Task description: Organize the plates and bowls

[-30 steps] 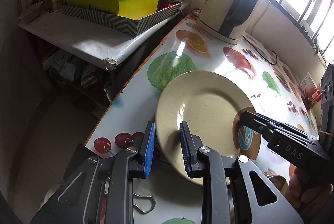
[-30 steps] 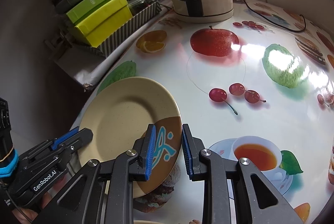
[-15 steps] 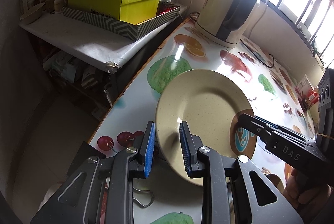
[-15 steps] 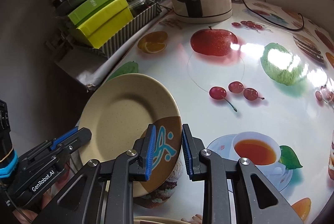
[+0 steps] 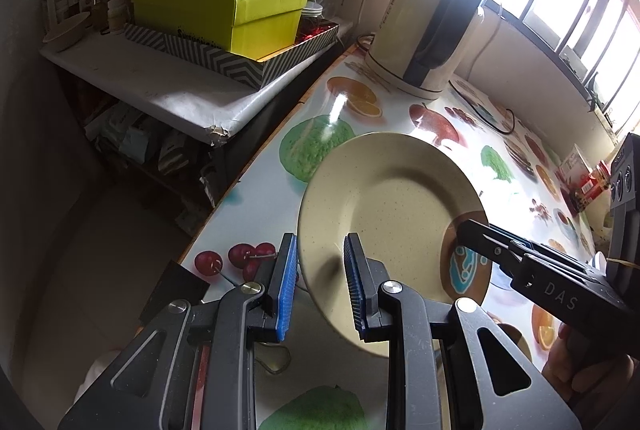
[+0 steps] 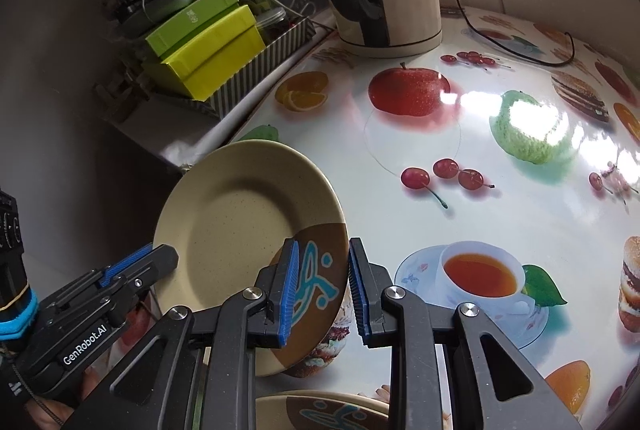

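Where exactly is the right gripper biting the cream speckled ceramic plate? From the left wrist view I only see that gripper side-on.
Observer: On the brown glazed patch with the teal motif. The right gripper has that edge of the cream speckled ceramic plate between its blue pads.
Operator: Anything under that gripper I should know about?
Observer: Yes. A second plate with the same brown patch and teal motif sits just below it, at the bottom edge of the right wrist view.
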Tool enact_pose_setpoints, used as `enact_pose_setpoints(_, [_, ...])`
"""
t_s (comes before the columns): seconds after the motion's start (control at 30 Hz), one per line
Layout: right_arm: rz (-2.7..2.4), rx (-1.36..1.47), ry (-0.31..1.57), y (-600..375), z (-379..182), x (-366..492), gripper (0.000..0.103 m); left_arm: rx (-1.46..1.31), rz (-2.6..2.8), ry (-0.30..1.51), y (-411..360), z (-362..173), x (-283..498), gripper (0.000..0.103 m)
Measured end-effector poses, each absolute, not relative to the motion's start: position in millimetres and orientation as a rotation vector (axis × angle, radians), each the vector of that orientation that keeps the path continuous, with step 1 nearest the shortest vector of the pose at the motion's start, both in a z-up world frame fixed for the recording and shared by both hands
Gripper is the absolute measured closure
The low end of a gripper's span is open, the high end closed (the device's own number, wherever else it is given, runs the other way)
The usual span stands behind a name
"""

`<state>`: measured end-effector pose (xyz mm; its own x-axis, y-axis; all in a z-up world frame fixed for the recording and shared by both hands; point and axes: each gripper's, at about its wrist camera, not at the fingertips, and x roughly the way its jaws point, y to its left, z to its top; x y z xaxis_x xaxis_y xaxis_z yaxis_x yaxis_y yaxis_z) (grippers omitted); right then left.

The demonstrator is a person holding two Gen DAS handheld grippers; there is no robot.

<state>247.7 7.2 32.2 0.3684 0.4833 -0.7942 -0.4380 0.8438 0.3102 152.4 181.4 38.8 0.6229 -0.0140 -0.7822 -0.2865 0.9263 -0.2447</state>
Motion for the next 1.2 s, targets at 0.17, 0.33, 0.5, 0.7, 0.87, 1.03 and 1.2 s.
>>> enact_pose_setpoints(0.17, [0.592,0.053,1.024,4,39,241,0.079,-0.369,0.153,0.878,180,45,146,0.078])
enact_pose_setpoints(0.33, [0.592,0.060,1.011,-1,46,234,0.079,-0.366,0.147,0.868,176,51,141,0.078])
enact_pose_setpoints(0.5, [0.591,0.071,0.992,-6,55,227,0.079,-0.364,0.138,0.861,172,57,135,0.078])
enact_pose_setpoints(0.7, [0.591,0.076,0.979,-13,63,217,0.079,-0.361,0.129,0.859,166,60,127,0.078])
enact_pose_setpoints(0.87, [0.585,0.076,0.975,-20,67,207,0.079,-0.359,0.116,0.860,160,62,121,0.078])
enact_pose_setpoints(1.03, [0.575,0.084,0.969,-28,70,196,0.079,-0.356,0.101,0.861,152,63,114,0.078])
enact_pose_setpoints(1.2, [0.558,0.093,0.973,-38,70,186,0.079,-0.350,0.087,0.868,144,62,107,0.078])
